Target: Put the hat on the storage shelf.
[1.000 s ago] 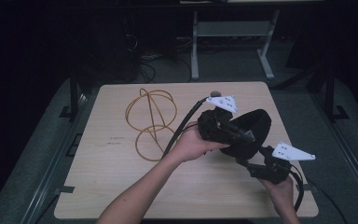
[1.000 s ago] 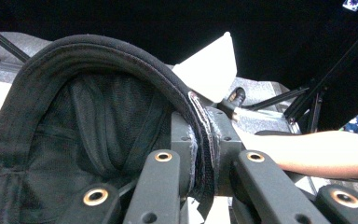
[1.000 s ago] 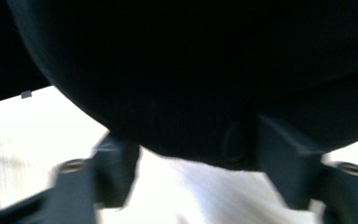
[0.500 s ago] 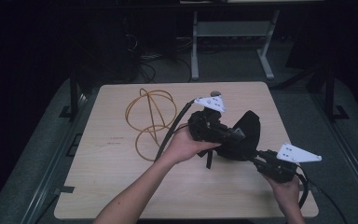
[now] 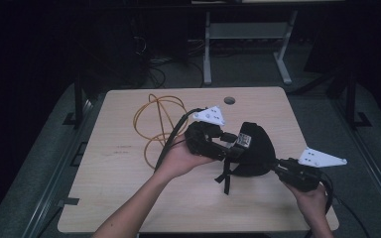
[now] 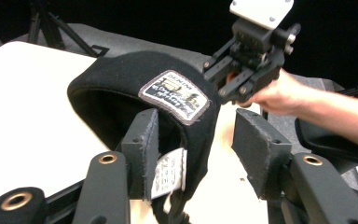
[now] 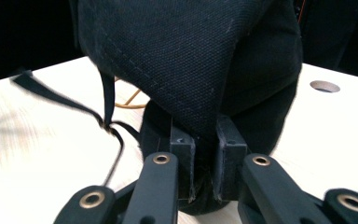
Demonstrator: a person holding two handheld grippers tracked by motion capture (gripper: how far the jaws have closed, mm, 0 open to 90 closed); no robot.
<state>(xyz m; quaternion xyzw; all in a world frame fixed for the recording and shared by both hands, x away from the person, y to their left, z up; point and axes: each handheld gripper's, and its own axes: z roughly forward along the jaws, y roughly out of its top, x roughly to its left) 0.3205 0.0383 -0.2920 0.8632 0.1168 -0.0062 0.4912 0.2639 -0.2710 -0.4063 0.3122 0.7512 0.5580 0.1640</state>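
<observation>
The black cap point(image 5: 253, 148) has drifted left over the worktop point(image 5: 109, 163); right hand-held gripper point(image 5: 278, 168) stays clamped on its fabric, left hand-held gripper point(image 5: 226, 145) now apart astride the brim.

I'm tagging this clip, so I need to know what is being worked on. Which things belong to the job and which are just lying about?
In the job:
- black fabric cap with a sewn patch
- right gripper, clamped on the cap's edge
- left gripper, jaws apart, one inside the cap

Lying about:
- coiled orange cable
- light wooden table itself, merely the work surface
</observation>
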